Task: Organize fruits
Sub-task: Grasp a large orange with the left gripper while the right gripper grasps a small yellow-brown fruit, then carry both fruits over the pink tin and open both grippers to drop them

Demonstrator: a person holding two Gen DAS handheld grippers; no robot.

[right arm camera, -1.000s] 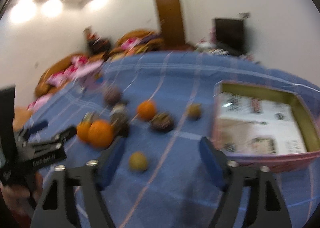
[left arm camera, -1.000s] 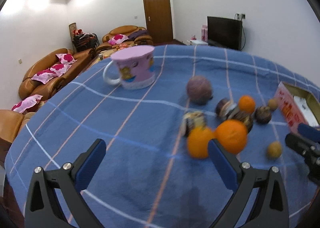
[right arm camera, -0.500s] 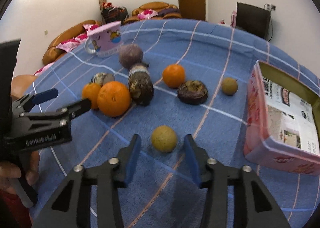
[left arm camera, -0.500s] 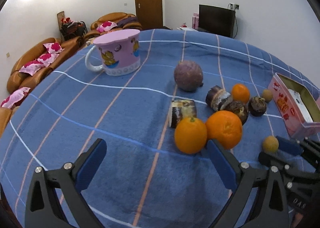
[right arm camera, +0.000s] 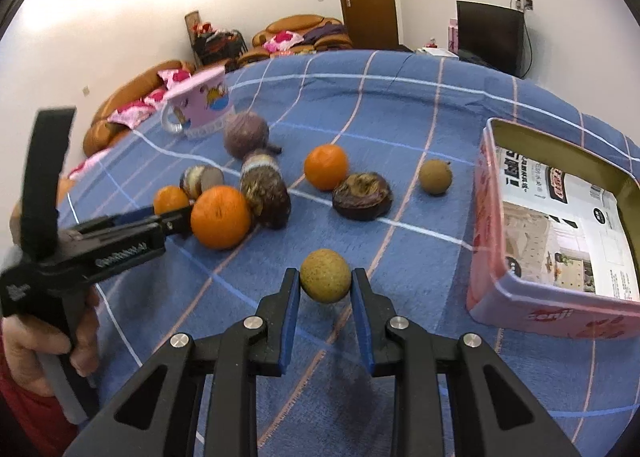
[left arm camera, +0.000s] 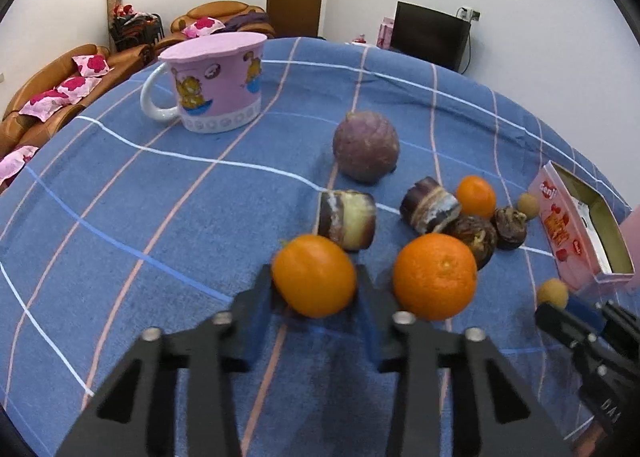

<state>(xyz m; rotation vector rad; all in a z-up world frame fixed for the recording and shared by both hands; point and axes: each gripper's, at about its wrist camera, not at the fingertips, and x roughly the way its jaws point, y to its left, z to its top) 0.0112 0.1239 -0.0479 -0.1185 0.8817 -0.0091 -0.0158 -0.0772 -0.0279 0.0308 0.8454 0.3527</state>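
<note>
A small orange (left arm camera: 314, 275) sits between the blue pads of my left gripper (left arm camera: 314, 279), whose jaws are closing and touch it on both sides. A larger orange (left arm camera: 435, 275) lies just to its right. In the right wrist view my right gripper (right arm camera: 325, 279) is shut on a small round yellow-brown fruit (right arm camera: 325, 275) resting on the blue checked cloth (right arm camera: 400, 105). From that view the left gripper (right arm camera: 172, 223) reaches in from the left, held by a hand.
An open pink tin box (right arm camera: 520, 309) stands at the right. A purple round fruit (left arm camera: 366, 151), a third orange (left arm camera: 476, 197), several dark brown fruits and another yellow-brown fruit (right arm camera: 435, 176) lie in a cluster. A pink mug (left arm camera: 218, 85) stands at the back left.
My left gripper moved forward and its jaws closed from wide open onto the small orange. The right gripper's jaws narrowed until they met the yellow-brown fruit.
</note>
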